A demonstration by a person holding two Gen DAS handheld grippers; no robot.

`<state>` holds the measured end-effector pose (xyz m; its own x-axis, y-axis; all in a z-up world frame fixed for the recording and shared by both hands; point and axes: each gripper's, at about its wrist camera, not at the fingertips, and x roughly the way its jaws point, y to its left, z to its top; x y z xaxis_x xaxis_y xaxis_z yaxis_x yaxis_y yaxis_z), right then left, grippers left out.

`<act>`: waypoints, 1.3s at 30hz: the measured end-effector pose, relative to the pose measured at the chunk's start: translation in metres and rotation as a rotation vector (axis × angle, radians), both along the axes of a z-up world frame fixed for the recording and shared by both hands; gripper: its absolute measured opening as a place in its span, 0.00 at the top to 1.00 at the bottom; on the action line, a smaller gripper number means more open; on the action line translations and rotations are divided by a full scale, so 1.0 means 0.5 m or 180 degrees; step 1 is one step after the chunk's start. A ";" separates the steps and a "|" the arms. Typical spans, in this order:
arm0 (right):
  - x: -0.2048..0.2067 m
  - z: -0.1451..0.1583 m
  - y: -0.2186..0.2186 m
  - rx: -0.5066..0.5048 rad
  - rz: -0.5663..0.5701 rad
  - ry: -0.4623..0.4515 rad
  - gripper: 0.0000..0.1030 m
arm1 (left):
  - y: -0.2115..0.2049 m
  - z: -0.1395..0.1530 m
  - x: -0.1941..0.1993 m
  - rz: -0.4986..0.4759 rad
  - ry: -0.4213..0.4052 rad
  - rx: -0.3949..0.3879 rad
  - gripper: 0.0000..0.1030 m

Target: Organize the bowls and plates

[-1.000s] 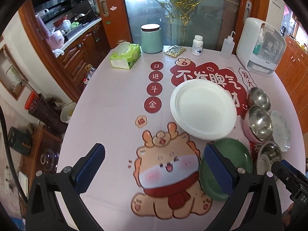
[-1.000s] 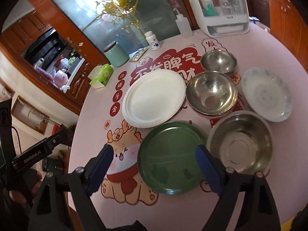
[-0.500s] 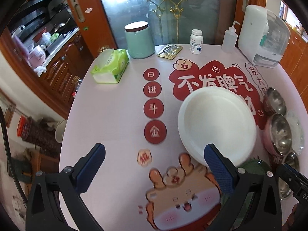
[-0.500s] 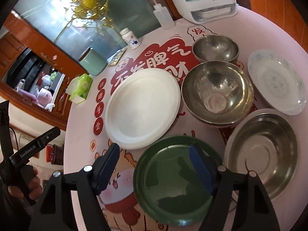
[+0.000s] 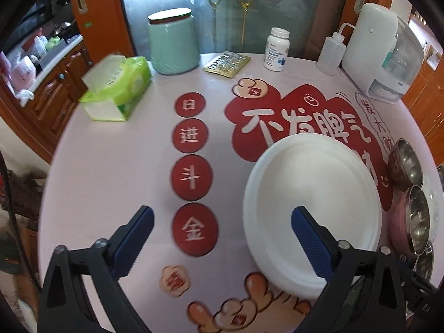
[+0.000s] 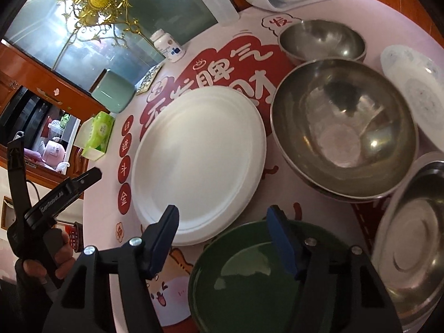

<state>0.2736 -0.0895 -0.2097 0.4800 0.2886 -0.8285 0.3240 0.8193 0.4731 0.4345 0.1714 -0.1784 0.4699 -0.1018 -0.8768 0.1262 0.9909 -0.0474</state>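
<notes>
A large white plate (image 5: 313, 208) lies on the pink tablecloth; it also shows in the right wrist view (image 6: 197, 163). My left gripper (image 5: 222, 222) is open and empty, its right finger over the plate's near left rim. My right gripper (image 6: 222, 222) is open and empty, above the gap between the white plate and a green plate (image 6: 249, 283). A large steel bowl (image 6: 344, 127), a small steel bowl (image 6: 322, 38), a shallow steel dish (image 6: 413, 249) and a small white patterned plate (image 6: 416, 88) lie to the right.
At the table's far side stand a mint canister (image 5: 173, 44), a tissue pack (image 5: 116, 88), a foil blister pack (image 5: 226, 63), a pill bottle (image 5: 276, 48), a squeeze bottle (image 5: 330, 54) and a white appliance (image 5: 385, 52). The left gripper's handle and hand (image 6: 47, 222) show at the left.
Both grippers have moved forward and lower over the table. The white plate now sits closer to the left gripper; the right gripper has come nearer the green plate's far rim.
</notes>
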 end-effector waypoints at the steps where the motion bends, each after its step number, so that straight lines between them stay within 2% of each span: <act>1: 0.004 -0.006 0.000 0.0019 -0.0005 0.0015 0.39 | -0.001 -0.012 0.006 0.0019 0.0036 -0.0039 0.07; 8: 0.026 -0.031 0.006 0.0053 -0.0019 0.0062 0.46 | -0.009 -0.071 0.030 0.0077 0.0220 -0.0158 0.12; 15: 0.043 -0.048 -0.003 0.0023 -0.0080 0.0133 0.51 | -0.015 -0.106 0.047 0.0057 0.0350 -0.0207 0.26; 19: 0.046 -0.055 -0.007 0.0015 -0.0122 0.0153 0.52 | -0.023 -0.119 0.054 -0.0005 0.0388 -0.0217 0.42; 20: 0.047 -0.056 -0.007 0.0007 -0.0133 0.0158 0.52 | -0.025 -0.123 0.056 -0.0007 0.0405 -0.0221 0.42; 23: 0.049 -0.060 -0.006 -0.0013 -0.0158 0.0164 0.55 | -0.027 -0.130 0.061 -0.0017 0.0426 -0.0261 0.43; 29: 0.054 -0.062 -0.005 -0.0050 -0.0198 0.0133 0.56 | -0.033 -0.134 0.069 -0.0060 0.0397 -0.0260 0.53; 32: 0.058 -0.062 -0.006 -0.0080 -0.0201 0.0112 0.57 | -0.040 -0.133 0.071 -0.0118 0.0373 -0.0275 0.61; 35: 0.062 -0.062 -0.007 -0.0137 -0.0201 0.0110 0.63 | -0.048 -0.133 0.073 -0.0161 0.0373 -0.0292 0.71; 36: 0.064 -0.063 -0.007 -0.0157 -0.0201 0.0113 0.65 | -0.049 -0.132 0.073 -0.0177 0.0382 -0.0322 0.77; 39: 0.066 -0.063 -0.011 -0.0173 -0.0207 0.0110 0.67 | -0.058 -0.133 0.073 -0.0221 0.0365 -0.0279 0.78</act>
<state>0.3065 -0.0948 -0.2412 0.4672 0.2117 -0.8584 0.3928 0.8202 0.4160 0.4710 0.1426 -0.2447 0.3564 -0.2092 -0.9106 0.1830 0.9714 -0.1515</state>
